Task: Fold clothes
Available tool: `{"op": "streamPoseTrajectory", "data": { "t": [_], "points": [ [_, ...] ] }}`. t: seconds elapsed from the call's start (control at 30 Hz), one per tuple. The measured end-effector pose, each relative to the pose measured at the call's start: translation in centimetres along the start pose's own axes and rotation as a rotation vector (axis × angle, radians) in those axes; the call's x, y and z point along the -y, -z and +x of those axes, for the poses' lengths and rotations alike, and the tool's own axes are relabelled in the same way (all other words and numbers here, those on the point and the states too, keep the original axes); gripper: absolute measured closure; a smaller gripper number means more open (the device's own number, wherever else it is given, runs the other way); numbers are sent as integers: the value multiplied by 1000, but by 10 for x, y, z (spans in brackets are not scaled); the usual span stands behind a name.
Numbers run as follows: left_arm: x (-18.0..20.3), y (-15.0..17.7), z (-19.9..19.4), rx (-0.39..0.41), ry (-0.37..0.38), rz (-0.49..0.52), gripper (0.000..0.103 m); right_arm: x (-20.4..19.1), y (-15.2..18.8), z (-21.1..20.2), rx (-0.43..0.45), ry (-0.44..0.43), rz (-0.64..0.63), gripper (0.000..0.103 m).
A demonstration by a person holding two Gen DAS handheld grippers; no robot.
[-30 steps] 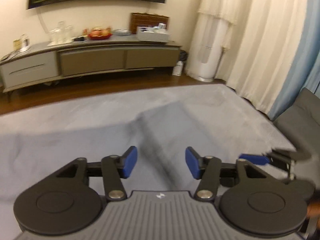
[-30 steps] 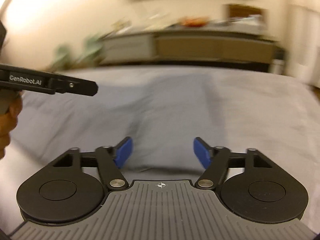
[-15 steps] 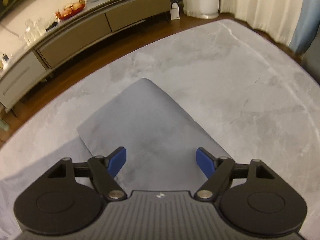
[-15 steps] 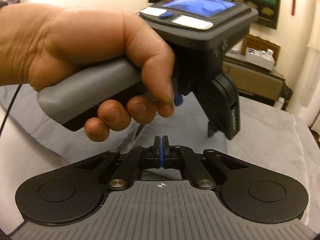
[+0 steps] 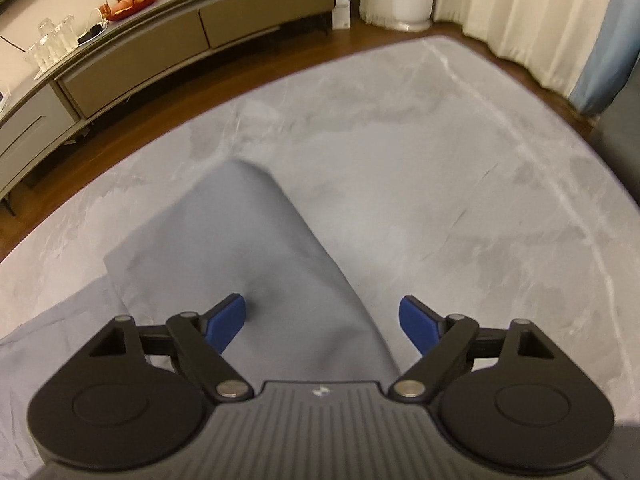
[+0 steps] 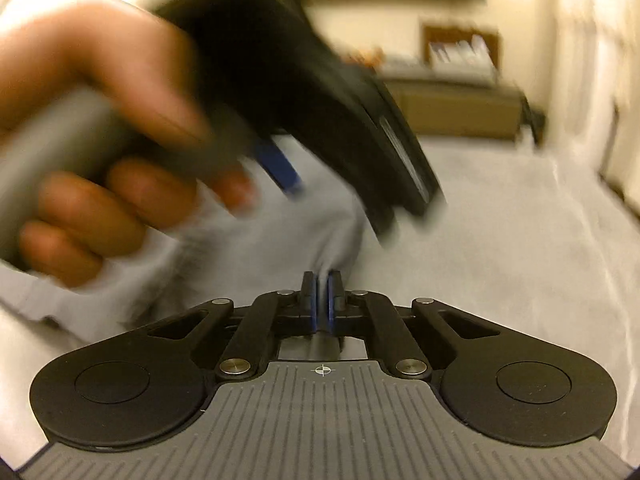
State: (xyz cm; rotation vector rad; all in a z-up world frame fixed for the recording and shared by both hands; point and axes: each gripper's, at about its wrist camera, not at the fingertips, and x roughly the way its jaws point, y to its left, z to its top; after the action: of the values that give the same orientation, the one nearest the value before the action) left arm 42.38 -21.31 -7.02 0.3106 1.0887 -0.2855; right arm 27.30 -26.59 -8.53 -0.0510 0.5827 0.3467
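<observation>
Since a second ago, swung down over the grey garment [image 5: 224, 240] on the pale carpet [image 5: 440, 168]: left gripper [image 5: 322, 316], jaws opening, nothing pinched. Right gripper [image 6: 321, 292] clamped on the garment's fold, left hand [image 6: 100, 152] blurred above

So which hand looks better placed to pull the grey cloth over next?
Probably the right gripper: it is already shut on the grey garment. The left gripper is opening above it, gripping nothing.

garment [image 5: 224, 248] on rug [image 5: 440, 184] | sideboard [image 5: 168, 36] behind rug | curtain [image 5: 520, 12] right of sideboard
</observation>
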Motion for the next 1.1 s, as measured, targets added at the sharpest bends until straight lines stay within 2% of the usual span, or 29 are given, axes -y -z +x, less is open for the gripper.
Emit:
{"op": "streamPoseTrajectory", "data": {
  "t": [0.03,0.07,0.1,0.13,0.17,0.2,0.23,0.27,0.3,0.33,0.37,0.4,0.43,0.5,0.6,0.67,0.7,0.77,0.87,0.9,0.97,1.03,1.1],
  "points": [
    [0,2,3,-5,-18,11,19,-8,-3,-6,30,-13,-23,100],
    [0,5,5,-9,-39,26,47,-15,-5,-11,57,-24,-44,100],
    [-2,7,6,-14,-44,26,66,-15,-5,-12,59,-20,-33,100],
    [-6,10,6,-19,-39,19,80,-14,-4,-14,60,-16,-21,99],
    [-10,12,7,-24,-35,11,85,-13,-4,-15,61,-11,-9,94],
    [-14,14,5,-17,-28,2,86,-12,-3,-16,63,-7,3,82],
    [-19,15,2,-8,-6,-25,88,-12,-3,-17,63,-1,15,40],
    [-26,16,0,-1,25,-63,89,-11,-1,-13,47,20,33,8],
    [-32,17,-3,5,56,-101,89,-10,1,-9,29,37,49,6],
    [-35,17,-4,13,81,-122,89,-9,3,-6,1,7,52,14],
    [-35,17,-6,22,103,-132,89,-7,6,-3,-28,-23,55,42],
    [-35,17,-8,30,125,-143,89,-2,6,-3,-68,-59,73,62],
    [-34,16,-11,43,156,-153,90,-3,2,-8,-72,-36,72,92],
    [-35,11,-20,77,236,-183,90,-4,-7,-19,-77,12,66,96],
    [-47,15,-47,173,376,-228,90,-19,-17,-64,27,123,-47,98],
    [-64,28,-65,229,426,-252,90,-47,-20,-87,97,159,-162,98],
    [-77,37,-70,244,432,-275,90,-59,-20,-87,105,144,-194,98],
    [-109,62,-71,252,394,-326,90,-88,-15,-83,105,102,-260,98],
    [-151,94,-52,197,342,-408,87,-139,-1,-53,61,44,-378,98],
    [-159,100,-45,168,311,-413,86,-152,8,-37,43,36,-410,98],
    [-164,107,-31,116,244,-400,77,-166,23,-14,2,39,-448,98],
    [-163,108,-27,111,223,-388,74,-179,39,8,-38,41,-486,97],
    [-161,110,-27,118,205,-373,71,-187,48,18,-69,43,-507,80]
  ]
}}
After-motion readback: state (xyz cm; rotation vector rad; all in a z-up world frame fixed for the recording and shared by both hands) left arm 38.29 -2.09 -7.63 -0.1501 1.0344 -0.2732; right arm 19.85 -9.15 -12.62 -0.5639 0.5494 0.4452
